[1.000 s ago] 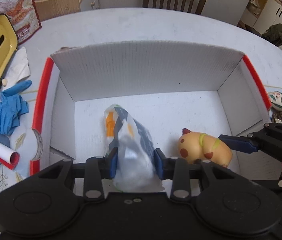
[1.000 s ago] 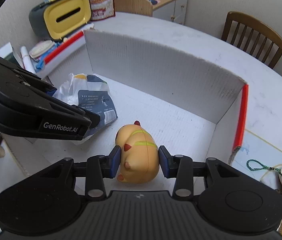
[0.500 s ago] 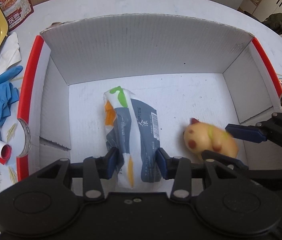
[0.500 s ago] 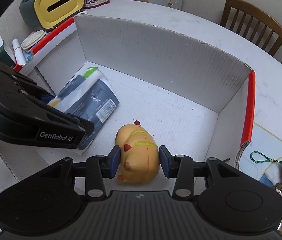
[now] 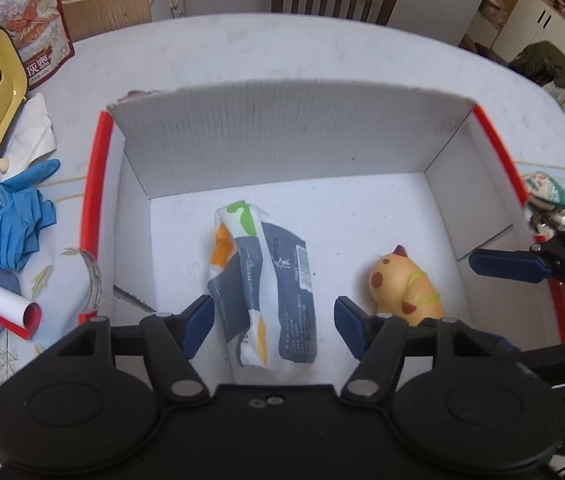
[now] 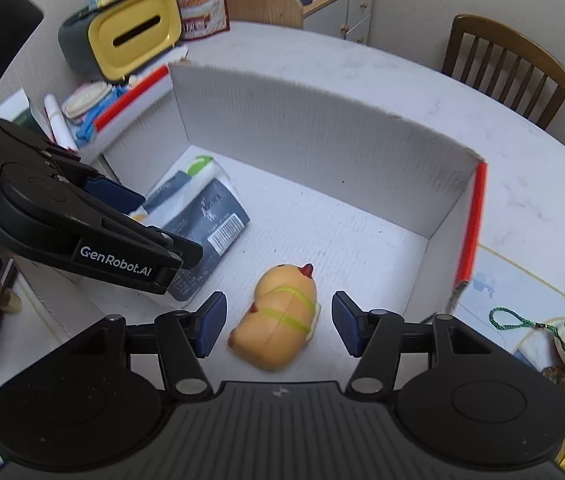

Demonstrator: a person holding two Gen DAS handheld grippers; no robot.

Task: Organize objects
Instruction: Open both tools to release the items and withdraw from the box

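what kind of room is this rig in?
Most likely a home dining area or kitchen: a round white table with a wooden dining chair, cabinets behind, and a yellow-lidded tissue box.

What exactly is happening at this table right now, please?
A person is sorting items into a white cardboard box with two handheld tools. The left tool is open over a tissue pack lying on the box floor; the right tool is open around a yellow squishy toy beside it. Neither is gripped.

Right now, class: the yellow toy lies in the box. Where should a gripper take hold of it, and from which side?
Grip the yellow toy across its rounded middle, coming from above: it lies on its side on the box floor, its flanks free between the right gripper fingers.
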